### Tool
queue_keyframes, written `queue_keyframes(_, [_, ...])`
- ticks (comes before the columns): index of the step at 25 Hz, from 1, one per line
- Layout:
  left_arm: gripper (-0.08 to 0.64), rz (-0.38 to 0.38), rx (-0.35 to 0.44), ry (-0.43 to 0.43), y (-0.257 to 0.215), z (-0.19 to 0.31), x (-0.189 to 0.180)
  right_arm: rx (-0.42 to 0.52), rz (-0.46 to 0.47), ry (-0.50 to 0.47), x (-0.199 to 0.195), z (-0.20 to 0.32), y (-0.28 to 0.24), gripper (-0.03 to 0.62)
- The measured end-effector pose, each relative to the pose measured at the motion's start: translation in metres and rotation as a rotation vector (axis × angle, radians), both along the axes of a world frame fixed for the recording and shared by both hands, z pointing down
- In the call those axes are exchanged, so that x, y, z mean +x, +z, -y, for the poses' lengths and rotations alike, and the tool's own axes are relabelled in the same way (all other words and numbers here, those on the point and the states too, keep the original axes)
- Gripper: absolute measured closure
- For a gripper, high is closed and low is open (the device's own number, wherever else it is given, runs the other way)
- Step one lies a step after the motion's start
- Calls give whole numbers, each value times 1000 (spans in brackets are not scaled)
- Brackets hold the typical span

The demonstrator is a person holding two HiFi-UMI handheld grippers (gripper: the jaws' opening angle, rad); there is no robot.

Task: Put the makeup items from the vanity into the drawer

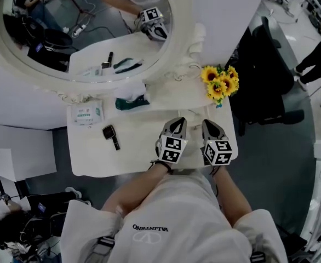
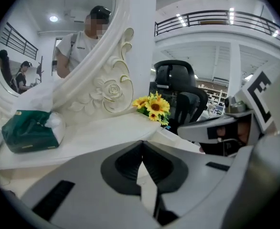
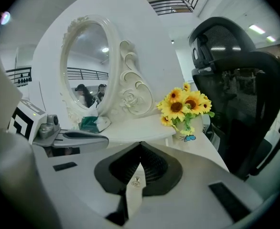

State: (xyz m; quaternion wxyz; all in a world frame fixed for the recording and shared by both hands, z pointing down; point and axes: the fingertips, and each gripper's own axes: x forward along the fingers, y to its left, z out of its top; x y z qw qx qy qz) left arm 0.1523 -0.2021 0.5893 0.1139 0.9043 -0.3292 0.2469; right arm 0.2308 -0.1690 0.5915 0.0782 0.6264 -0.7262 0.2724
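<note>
On the white vanity top [image 1: 138, 155] lie a black makeup compact with a black stick beside it [image 1: 111, 136], left of both grippers. My left gripper [image 1: 177, 122] [image 2: 142, 142] hovers over the top's front right part, shut with nothing between its jaws. Close at its right, my right gripper [image 1: 211, 124] [image 3: 140, 144] is also shut and holds nothing. In the right gripper view, a small crystal knob [image 3: 136, 180] shows on a white surface through the gap behind the closed tips. The drawer itself is not in view.
A white wipes packet [image 1: 85, 114] and a green tissue box [image 1: 132, 102] [image 2: 30, 130] lie by the oval mirror [image 1: 89, 26]. A sunflower pot [image 1: 221, 84] [image 3: 183, 104] stands at the back right corner. A black office chair [image 1: 264, 75] is right of the vanity.
</note>
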Motion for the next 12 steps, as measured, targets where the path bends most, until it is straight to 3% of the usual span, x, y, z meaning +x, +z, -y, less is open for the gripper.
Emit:
queue_keyframes(7, [557,-131,146,-11,-67,-3,-54,97,-4,-35,-12,-12,-48,580])
queue_keyframes(12, [557,-210,250,-117,-115,9,-127,167,-40,-39,-17,-22,-81,580])
